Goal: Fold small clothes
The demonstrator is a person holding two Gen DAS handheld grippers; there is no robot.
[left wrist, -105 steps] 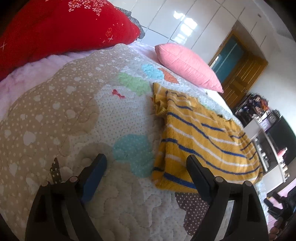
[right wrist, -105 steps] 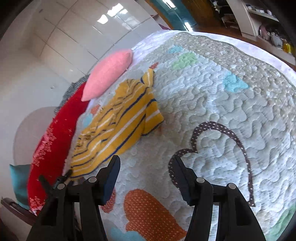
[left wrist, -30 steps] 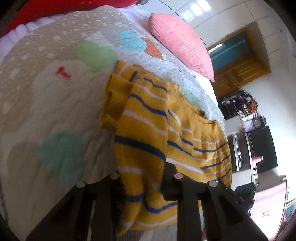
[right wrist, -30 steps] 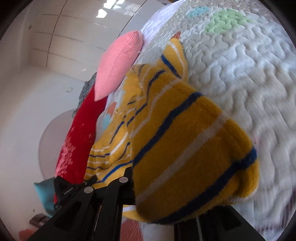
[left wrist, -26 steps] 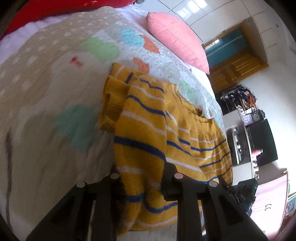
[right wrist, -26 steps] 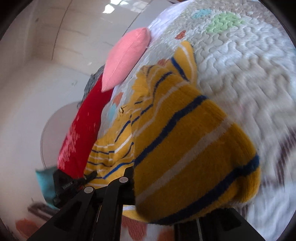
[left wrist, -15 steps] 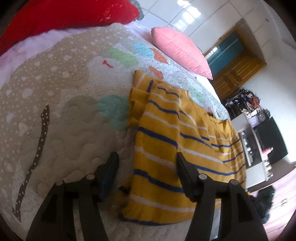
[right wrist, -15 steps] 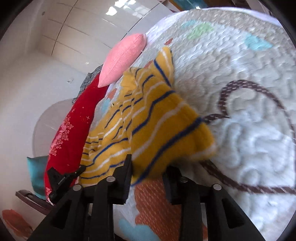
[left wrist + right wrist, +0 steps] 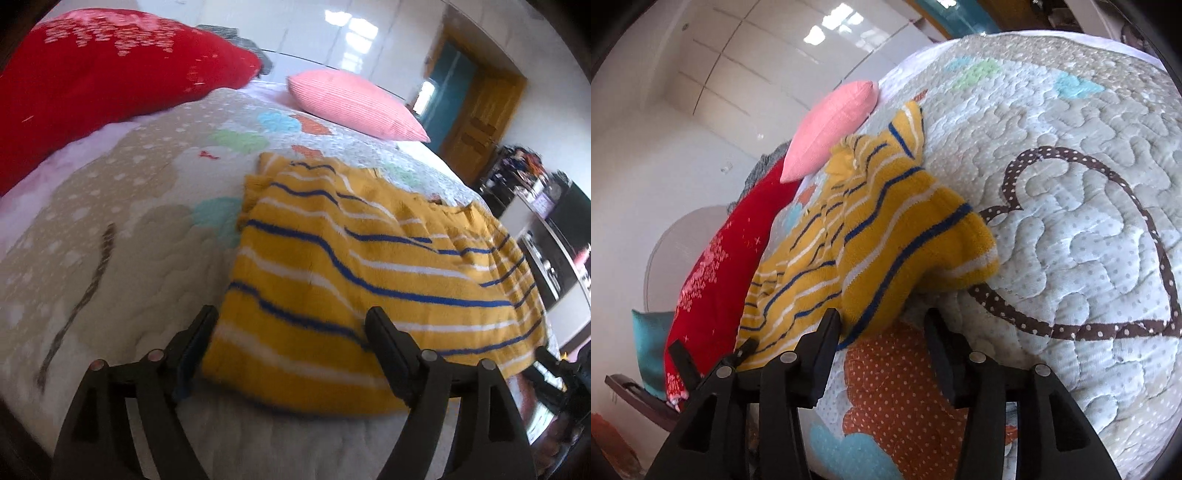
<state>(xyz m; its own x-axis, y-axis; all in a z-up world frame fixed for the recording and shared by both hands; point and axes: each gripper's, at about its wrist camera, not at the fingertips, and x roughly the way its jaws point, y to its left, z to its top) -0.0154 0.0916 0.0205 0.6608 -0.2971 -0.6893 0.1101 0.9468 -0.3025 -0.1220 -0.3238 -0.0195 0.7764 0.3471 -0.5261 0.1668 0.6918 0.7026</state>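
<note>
A small yellow sweater (image 9: 351,266) with blue and white stripes lies on the quilted bedspread (image 9: 122,236), one part folded over the rest. In the left wrist view my left gripper (image 9: 291,332) is over the sweater's near edge; its jaws are opening and the cloth lies loose between them, not pinched. In the right wrist view the sweater (image 9: 871,243) ends in a rumpled corner just ahead of my right gripper (image 9: 882,325). Its jaws are opening too, and the pads do not press on the knit.
A pink pillow (image 9: 351,103) and a red pillow (image 9: 96,70) lie at the head of the bed. The quilt (image 9: 1071,229) with a brown dotted heart spreads to the right of the sweater. A wooden door (image 9: 476,122) and dark furniture (image 9: 554,236) stand beyond the bed.
Both grippers were shut on the sweater's edge and carried it over. They have since opened and let it drop onto the bed, then drawn back a little.
</note>
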